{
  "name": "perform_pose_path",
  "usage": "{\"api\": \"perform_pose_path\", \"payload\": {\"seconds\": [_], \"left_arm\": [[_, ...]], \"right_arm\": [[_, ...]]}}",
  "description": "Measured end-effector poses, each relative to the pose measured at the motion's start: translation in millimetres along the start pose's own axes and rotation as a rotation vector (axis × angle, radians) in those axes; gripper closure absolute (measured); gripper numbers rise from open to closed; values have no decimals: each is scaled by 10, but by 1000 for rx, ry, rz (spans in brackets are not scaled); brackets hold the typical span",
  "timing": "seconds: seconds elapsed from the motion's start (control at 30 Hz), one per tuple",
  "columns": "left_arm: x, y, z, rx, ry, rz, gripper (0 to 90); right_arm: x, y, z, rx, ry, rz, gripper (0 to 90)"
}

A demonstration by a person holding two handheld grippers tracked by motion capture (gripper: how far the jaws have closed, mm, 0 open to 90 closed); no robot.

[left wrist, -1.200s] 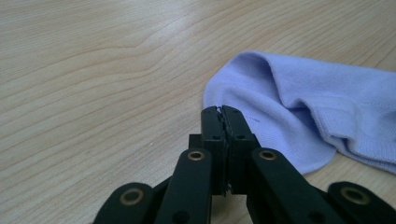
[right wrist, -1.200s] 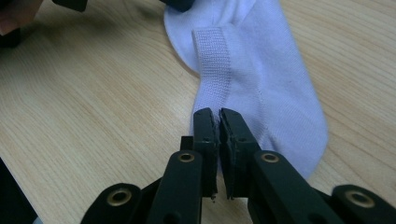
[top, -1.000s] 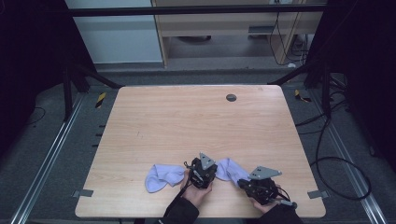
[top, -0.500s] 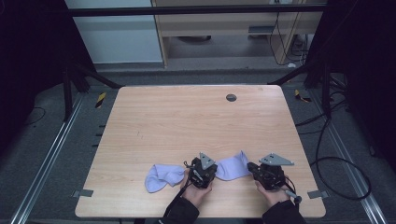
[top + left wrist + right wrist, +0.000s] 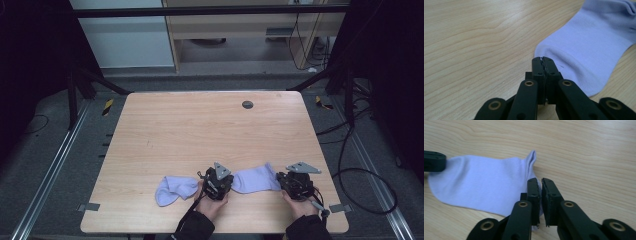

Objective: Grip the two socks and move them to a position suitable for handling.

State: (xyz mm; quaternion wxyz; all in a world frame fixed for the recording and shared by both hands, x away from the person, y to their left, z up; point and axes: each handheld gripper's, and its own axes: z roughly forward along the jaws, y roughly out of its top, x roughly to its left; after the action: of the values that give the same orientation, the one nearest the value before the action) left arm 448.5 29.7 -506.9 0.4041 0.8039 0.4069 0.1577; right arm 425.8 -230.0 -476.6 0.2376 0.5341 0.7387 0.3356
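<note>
Pale wooden table, near edge: 2 lilac socks, right sock flat between both grippers, left sock crumpled beside. Left gripper pinched shut on right sock's toe end; right gripper clamping its cuff, slim gap showing. Both hands low, palms behind.

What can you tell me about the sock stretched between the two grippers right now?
The sock is pale lilac, a soft fine knit, lying flat on the wooden table near its front edge. The left gripper is shut on one end, the right gripper pinches the opposite edge, where the fabric folds up into a small ridge. The span between them lies smooth. A second, crumpled lilac sock lies separately to its left.
</note>
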Motion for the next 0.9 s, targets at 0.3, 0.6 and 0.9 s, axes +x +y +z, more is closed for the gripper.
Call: {"api": "perform_pose_path", "payload": {"seconds": [0.3, 0.6, 0.9], "left_arm": [[101, 101, -203, -44, -18, -16, 682], [355, 232, -583, -88, -27, -15, 505], [694, 247, -993, -116, 11, -20, 426]], "right_arm": [[-86, 1, -67, -78, -10, 10, 656], [-34, 67, -121, -146, 54, -14, 549], [71, 175, -173, -182, 118, -19, 427]]}}
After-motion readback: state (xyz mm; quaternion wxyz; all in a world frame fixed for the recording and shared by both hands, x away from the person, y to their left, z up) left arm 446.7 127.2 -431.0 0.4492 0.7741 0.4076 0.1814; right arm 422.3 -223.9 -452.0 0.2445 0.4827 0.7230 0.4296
